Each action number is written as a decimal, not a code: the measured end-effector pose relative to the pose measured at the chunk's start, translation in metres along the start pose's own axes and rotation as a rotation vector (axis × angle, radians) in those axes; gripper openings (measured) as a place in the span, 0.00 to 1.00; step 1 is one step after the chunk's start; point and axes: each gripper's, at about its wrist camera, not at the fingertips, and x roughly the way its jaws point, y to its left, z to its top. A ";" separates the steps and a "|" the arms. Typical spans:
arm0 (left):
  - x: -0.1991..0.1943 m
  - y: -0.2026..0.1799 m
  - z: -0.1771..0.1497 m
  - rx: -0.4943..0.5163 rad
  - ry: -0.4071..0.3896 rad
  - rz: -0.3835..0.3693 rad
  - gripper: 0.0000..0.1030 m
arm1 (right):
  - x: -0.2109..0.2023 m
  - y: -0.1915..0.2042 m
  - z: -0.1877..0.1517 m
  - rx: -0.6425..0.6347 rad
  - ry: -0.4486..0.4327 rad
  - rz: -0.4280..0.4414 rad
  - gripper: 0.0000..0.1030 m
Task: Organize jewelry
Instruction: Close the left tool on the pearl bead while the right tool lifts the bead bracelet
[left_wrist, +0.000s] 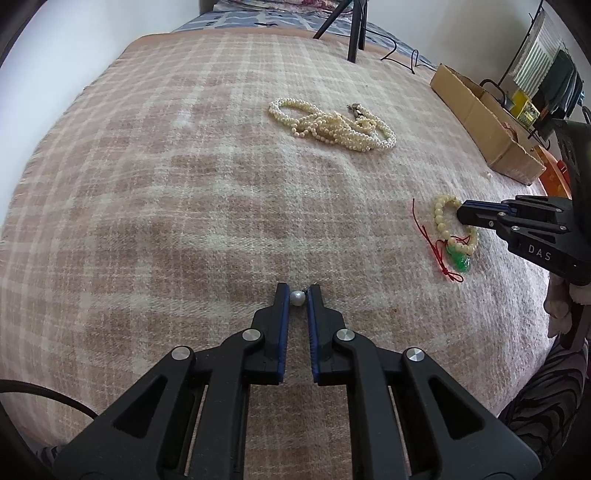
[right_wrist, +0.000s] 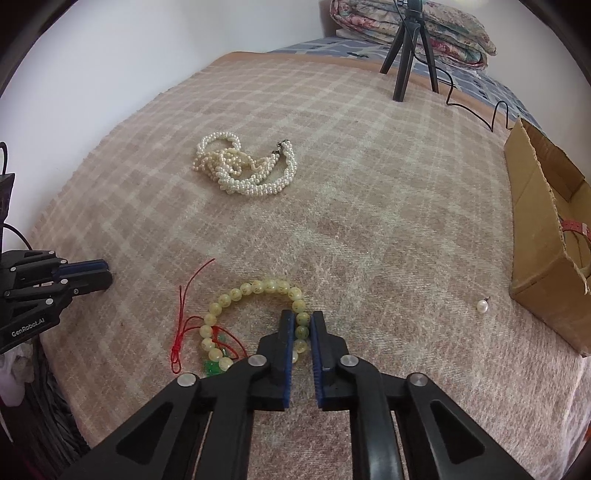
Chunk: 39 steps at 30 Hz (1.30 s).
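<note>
My left gripper (left_wrist: 297, 293) is shut on a single pearl earring (left_wrist: 297, 298) low over the plaid blanket (left_wrist: 184, 184); it shows from the side in the right wrist view (right_wrist: 105, 277). My right gripper (right_wrist: 302, 321) is shut on a yellow bead bracelet (right_wrist: 258, 288) with a red cord (right_wrist: 184, 325) and a green pendant (right_wrist: 213, 367); in the left wrist view the bracelet (left_wrist: 441, 212) lies at the right gripper's tip (left_wrist: 461, 214). A heap of pearl necklaces (left_wrist: 332, 125) lies farther back, also seen in the right wrist view (right_wrist: 243, 170). Another loose pearl earring (right_wrist: 482, 306) lies beside the box.
An open cardboard box (right_wrist: 543, 236) stands at the bed's right edge, also in the left wrist view (left_wrist: 480, 114). A black tripod (right_wrist: 408, 51) with a cable stands at the far end. Folded quilts (right_wrist: 413, 26) lie behind it.
</note>
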 end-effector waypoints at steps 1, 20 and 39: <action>-0.001 0.001 0.000 -0.003 -0.003 0.000 0.07 | -0.001 0.000 -0.001 -0.001 -0.003 0.000 0.05; -0.035 0.003 -0.008 -0.033 -0.058 -0.018 0.07 | -0.067 0.027 0.001 -0.031 -0.158 0.005 0.05; -0.067 -0.012 0.009 -0.020 -0.128 -0.060 0.07 | -0.143 -0.005 0.004 0.005 -0.312 -0.082 0.05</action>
